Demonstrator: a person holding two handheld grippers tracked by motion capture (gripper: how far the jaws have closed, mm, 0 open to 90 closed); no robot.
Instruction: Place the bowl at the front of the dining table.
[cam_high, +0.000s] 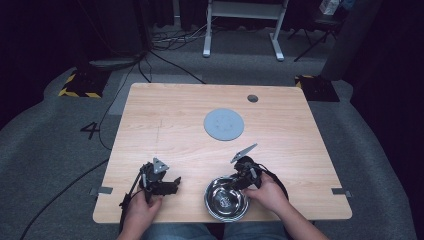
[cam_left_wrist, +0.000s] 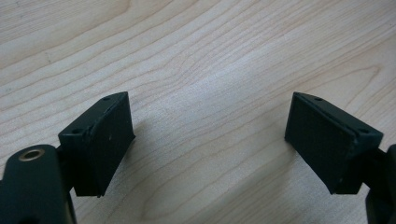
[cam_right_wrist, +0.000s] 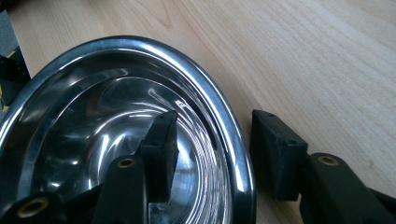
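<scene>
Two black two-jaw grippers worked near the front edge of the light wooden table (cam_high: 280, 125). The right gripper (cam_right_wrist: 212, 154) straddled the rim of the shiny round steel bowl (cam_right_wrist: 88, 107), one jaw inside, the other outside on the wood; a gap showed between rim and outer jaw, so it was not clamped. That bowl sat at the front edge, right of centre. The left gripper (cam_left_wrist: 208, 140) rested released over bare wood toward the front left corner, jaws wide apart. A flat grey round disc (cam_high: 224, 124) lay mid-table, well apart.
</scene>
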